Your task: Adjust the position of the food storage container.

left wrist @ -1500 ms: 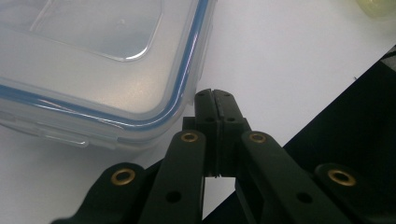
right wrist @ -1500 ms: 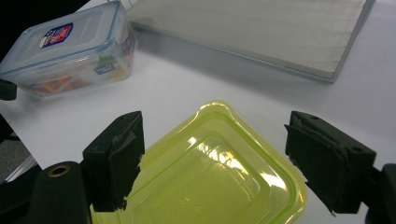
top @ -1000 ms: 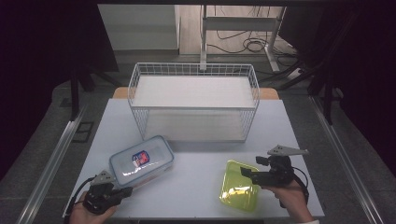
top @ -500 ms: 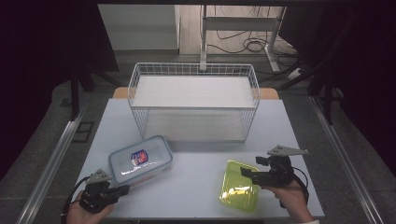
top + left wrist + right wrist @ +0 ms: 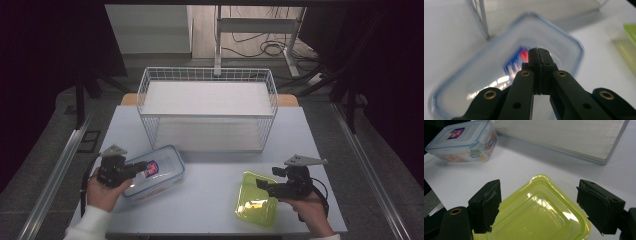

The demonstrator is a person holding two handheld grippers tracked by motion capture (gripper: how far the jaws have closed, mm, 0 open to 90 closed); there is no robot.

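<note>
Clear box (image 5: 156, 173), long axis diagonal, under shut left tongs (image 5: 141, 164)

clear box (image 5: 155, 172) front-left on table (image 5: 215, 200) | lidded tub (image 5: 257, 205) front-right | wire basket (image 5: 207, 107) behind both

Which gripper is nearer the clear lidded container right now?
Left. The left gripper, jaws shut, is over the clear container lid. The right gripper sits across the table, jaws open above the yellow-green container.
</note>
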